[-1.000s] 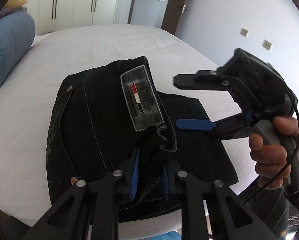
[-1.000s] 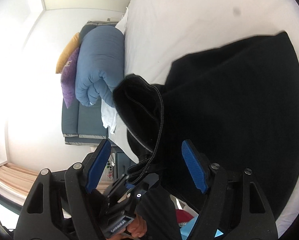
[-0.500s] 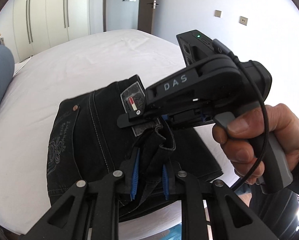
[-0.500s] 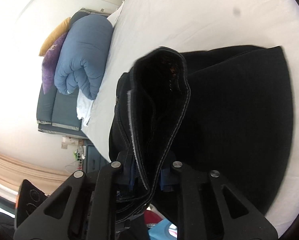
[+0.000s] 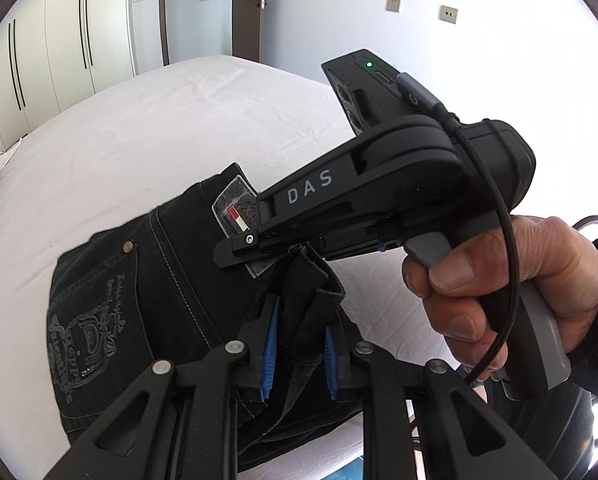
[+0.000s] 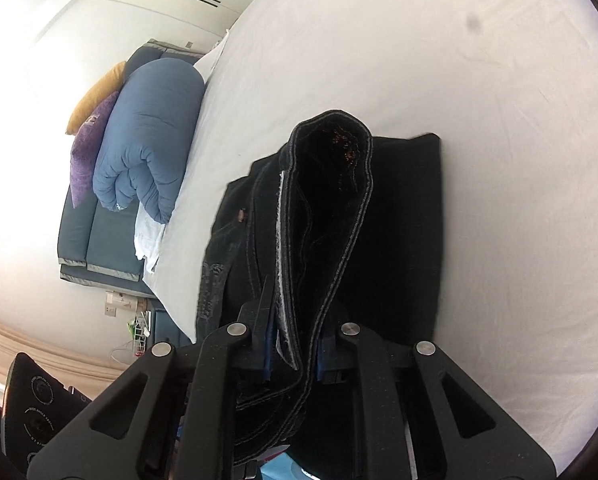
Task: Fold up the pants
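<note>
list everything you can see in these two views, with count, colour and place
black denim pants: one, black with grey stitching, partly folded on the bed, waistband lifted
white bed sheet: one, white, under the pants
rolled blue duvet: one, blue, at the bed's head
cushions: two, purple and mustard, behind the duvet
wardrobe doors: several, white, beyond the bed
wall sockets: two, beige, on the white wall
left gripper: black with blue pads, jaws shut on the waistband
right gripper: black, jaws just closed on the waistband
right hand: squeezing the grey trigger
</note>
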